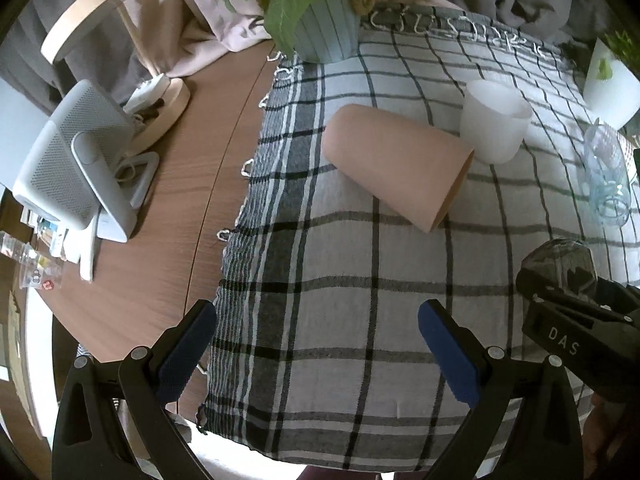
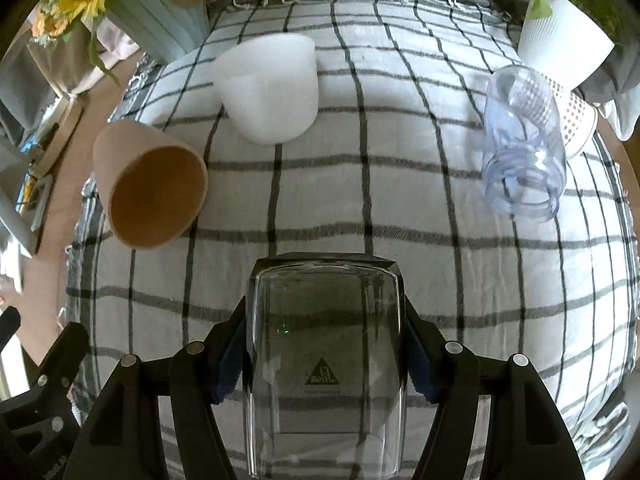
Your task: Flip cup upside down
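Grey-and-white checked cloth (image 2: 360,208) covers round wooden table (image 1: 160,240); we work over its near, bare middle.

Pink tapered cup (image 2: 148,192) lies on side left, white frosted cup (image 2: 272,92) upright behind, clear blue-tinted cup (image 2: 524,140) on side right.

Right gripper (image 2: 324,356) clamps clear smoky plastic cup (image 2: 324,360), pads on both walls, above cloth.

Left gripper (image 1: 316,352) spread wide, empty.

We judge: roll wrist slowly, keep squeeze even, set rim flat in open patch ahead, well apart from neighbours.
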A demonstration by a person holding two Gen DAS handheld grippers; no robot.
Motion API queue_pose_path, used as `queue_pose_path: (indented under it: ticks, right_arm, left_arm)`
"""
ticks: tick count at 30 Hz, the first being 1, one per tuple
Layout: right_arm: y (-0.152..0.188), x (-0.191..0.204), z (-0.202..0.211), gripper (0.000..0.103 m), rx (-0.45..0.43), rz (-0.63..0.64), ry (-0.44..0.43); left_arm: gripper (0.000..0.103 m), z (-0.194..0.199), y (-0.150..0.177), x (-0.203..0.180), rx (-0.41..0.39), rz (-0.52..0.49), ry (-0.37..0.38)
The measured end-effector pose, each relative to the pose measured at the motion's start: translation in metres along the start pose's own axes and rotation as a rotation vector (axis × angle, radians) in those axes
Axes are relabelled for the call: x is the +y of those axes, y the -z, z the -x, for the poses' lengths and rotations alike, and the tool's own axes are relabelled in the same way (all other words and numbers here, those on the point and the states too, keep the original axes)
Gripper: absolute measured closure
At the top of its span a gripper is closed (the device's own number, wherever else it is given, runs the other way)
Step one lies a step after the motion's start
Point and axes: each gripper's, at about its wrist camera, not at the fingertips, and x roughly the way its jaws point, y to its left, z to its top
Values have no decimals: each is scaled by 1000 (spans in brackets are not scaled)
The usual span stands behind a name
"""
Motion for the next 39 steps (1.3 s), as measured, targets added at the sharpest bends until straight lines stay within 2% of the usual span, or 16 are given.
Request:
queue_pose_path:
  ticks: [10, 12, 14, 19, 25, 33, 37, 39]
  right_arm:
    - [1, 6, -8, 36, 10, 4, 15]
    - [2, 1, -9, 29, 17, -6, 0]
    - [5, -1, -6, 27, 1, -22, -9]
    - [11, -13, 25, 26, -52, -28, -30]
    - [18, -31, 83, 24, -181, -36, -37]
    - [26, -73, 119, 23, -268, -116, -28]
    - [30, -90, 123, 23, -274, -162, -25]
    - [33, -102, 124, 23, -276, -190, -26]
  left_arm:
    - [0, -6, 2, -2, 20, -16, 5]
    - [0, -5, 2, -3, 19, -11, 4]
    - [0, -2, 2, -3, 17, -4, 3]
    - [0, 15, 0, -5, -6, 10, 22]
    - [0, 34, -3, -16, -31, 10, 42]
    - [0, 50, -10, -56, -35, -43, 126]
    - [0, 51, -14, -82, -14, -80, 202]
    - [0, 49, -16, -95, -4, -103, 216]
